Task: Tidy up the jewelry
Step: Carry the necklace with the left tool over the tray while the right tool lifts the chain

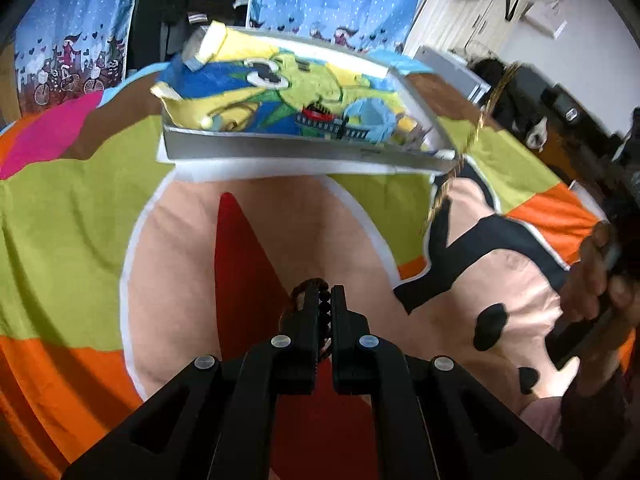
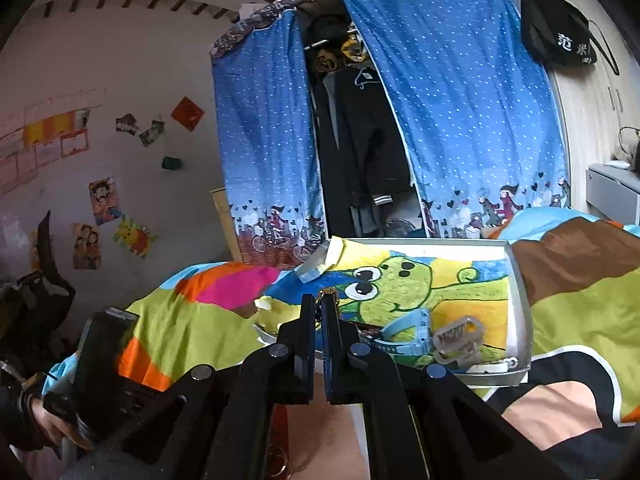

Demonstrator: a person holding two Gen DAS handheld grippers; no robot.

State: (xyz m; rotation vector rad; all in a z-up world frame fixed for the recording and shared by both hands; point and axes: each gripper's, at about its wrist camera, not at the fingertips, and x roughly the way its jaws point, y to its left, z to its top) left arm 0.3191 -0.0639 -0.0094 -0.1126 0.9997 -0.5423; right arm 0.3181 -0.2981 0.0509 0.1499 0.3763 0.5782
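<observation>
Bead bracelet [image 1: 316, 294] in left gripper [image 1: 323, 300]

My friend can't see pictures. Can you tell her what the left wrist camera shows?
The left gripper is shut on a dark beaded bracelet above a colourful cartoon bedspread. Beyond it sits a shallow white tray lined with a frog drawing, and a gold chain dangles at its right.

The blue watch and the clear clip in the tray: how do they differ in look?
The blue watch is opaque light blue; the clear clip is see-through. The watch is a long band; the clip is a short toothed frame. Both lie loose, side by side, in the white tray.
</observation>
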